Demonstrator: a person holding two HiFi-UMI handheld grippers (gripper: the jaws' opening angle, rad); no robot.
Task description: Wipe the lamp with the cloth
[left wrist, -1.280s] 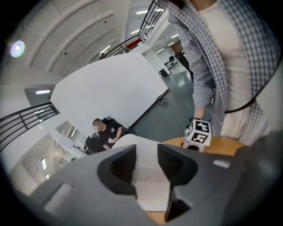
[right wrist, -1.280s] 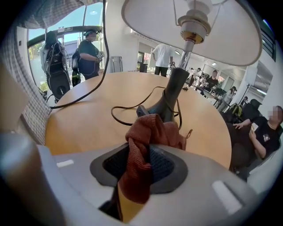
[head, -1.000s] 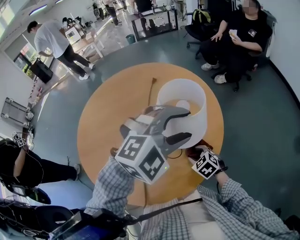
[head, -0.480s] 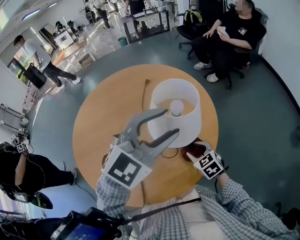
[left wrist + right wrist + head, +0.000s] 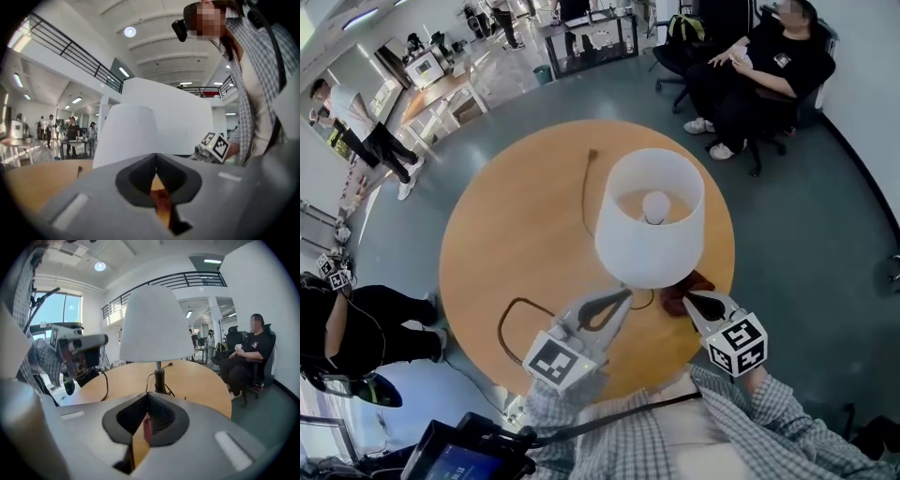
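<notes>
On the tabletop (image 5: 506,234): the lamp (image 5: 649,239) stood upright, its white shade open at the top and its bulb (image 5: 655,203) showing inside.
Cloth: the dark red cloth (image 5: 675,300) lay crumpled on the wood at the lamp's foot, on the side nearest the person holding the tools, partly under the shade's rim.
Left tool: the left tool (image 5: 623,295) was near the lamp's foot, on the person's side and to the left, pointing at the base. Its jaws had just been closing and were clenched tip to tip. Only wood and a red-brown patch showed through the slit behind the tips, and nothing was gripped.
Right tool: the right tool (image 5: 688,298) was on the same side of the lamp, to the right, its tips at the cloth's edge. Its jaws had just been closing and met. A reddish sliver showed in the slit, and whether it was pinched could not be told.
Cord: a thin cord (image 5: 584,192) ran from the lamp's foot across the wood, away from the tools.
Cable: a dark cable (image 5: 508,314) looped left of the lamp, beside the left tool.
Beyond the lamp: a seated person (image 5: 750,75) in black.
</notes>
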